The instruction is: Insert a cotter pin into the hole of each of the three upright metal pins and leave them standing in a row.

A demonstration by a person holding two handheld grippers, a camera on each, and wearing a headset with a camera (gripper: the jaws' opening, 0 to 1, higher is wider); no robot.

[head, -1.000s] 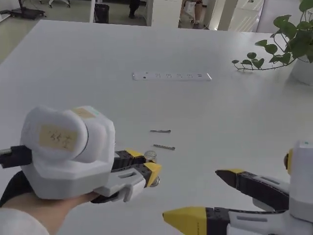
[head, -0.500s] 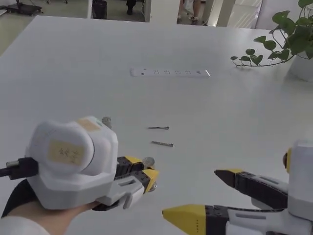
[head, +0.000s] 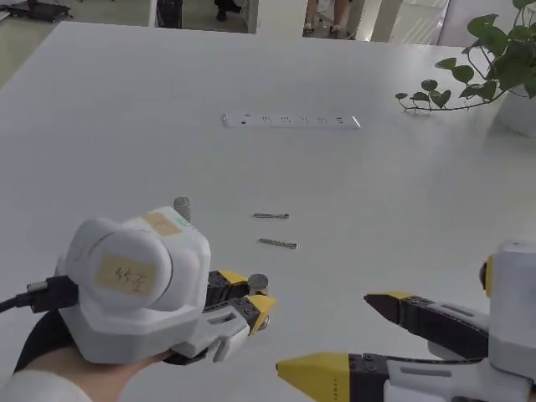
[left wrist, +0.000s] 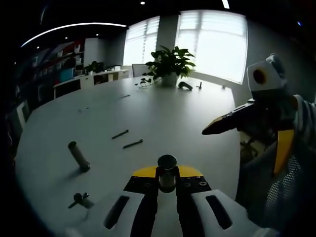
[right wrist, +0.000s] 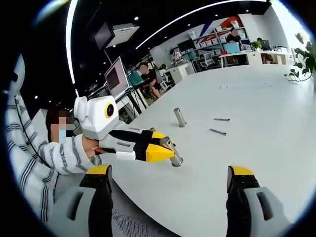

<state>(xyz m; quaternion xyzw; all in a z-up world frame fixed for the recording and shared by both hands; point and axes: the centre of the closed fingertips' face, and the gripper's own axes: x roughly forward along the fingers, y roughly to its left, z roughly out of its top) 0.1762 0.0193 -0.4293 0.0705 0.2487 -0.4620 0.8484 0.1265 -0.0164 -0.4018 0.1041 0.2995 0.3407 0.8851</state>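
My left gripper (head: 258,306) is shut on a short metal pin (head: 257,282) with a round head, low over the white table near its front edge. The left gripper view has that pin (left wrist: 167,173) clamped between the jaws. A second metal pin (head: 182,205) stands upright just behind the gripper's body. Two thin cotter pins (head: 271,216) (head: 278,244) lie flat further out. My right gripper (head: 325,332) hovers open and holds nothing, to the right of the held pin. The right gripper view has the held pin (right wrist: 170,150) and the standing pin (right wrist: 178,117).
A small metal piece (left wrist: 80,199) lies on the table close to the left gripper. A white power strip (head: 291,122) lies across the table's middle. A potted plant (head: 494,59) stands at the far right. A person in a striped sleeve (right wrist: 44,153) holds the grippers.
My left gripper has drawn back toward the person with the pin still in it, uncovering the upright pin behind it. The right gripper has stayed about where it was.
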